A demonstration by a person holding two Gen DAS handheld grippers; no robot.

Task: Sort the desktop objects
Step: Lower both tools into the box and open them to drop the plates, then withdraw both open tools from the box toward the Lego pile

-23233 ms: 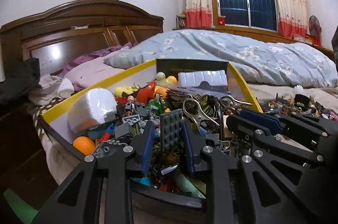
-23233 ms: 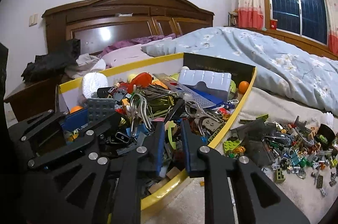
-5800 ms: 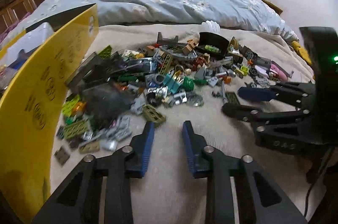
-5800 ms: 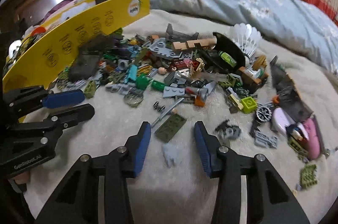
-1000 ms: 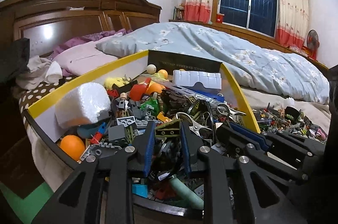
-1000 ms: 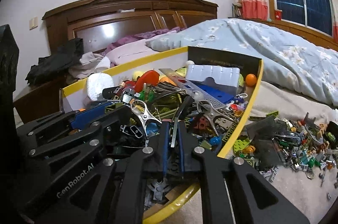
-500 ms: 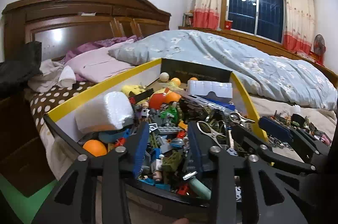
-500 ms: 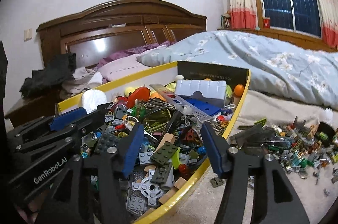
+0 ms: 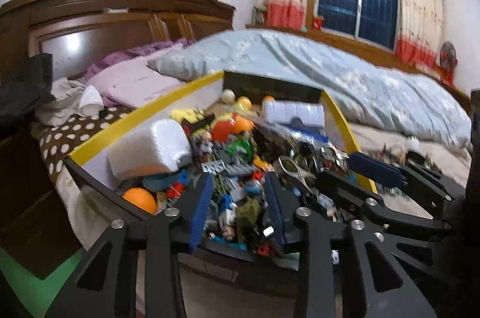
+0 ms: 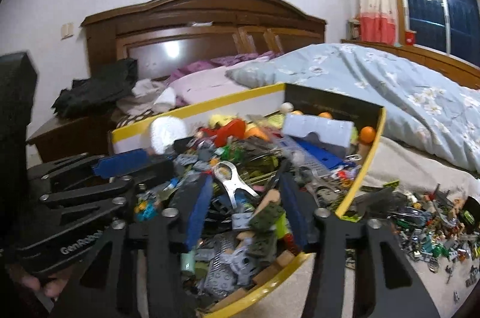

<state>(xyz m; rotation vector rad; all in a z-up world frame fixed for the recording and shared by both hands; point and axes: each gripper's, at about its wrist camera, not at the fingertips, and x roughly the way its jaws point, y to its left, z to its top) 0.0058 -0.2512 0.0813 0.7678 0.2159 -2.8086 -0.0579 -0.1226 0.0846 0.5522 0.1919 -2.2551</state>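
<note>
A yellow-rimmed cardboard box (image 9: pixel 144 114) on the bed is full of toy bricks, balls, a white foam block (image 9: pixel 150 147) and metal clamps. It also shows in the right wrist view (image 10: pixel 372 144). My left gripper (image 9: pixel 240 210) is open and empty above the box's near end. My right gripper (image 10: pixel 249 210) is open and empty over the brick heap, near a silver clamp (image 10: pixel 234 183). A pile of loose bricks (image 10: pixel 426 222) lies on the beige blanket right of the box.
A blue floral duvet (image 9: pixel 330 84) lies behind the box. A wooden headboard (image 10: pixel 195 27) and pillows stand at the back left. A dark nightstand (image 10: pixel 60 138) with black cloth is at the left. The right gripper shows in the left wrist view (image 9: pixel 390 186).
Both grippers opened over the box a second ago and dropped their bricks into it. Now they stay open and have lifted and drawn back a little; the views are blurred by motion.
</note>
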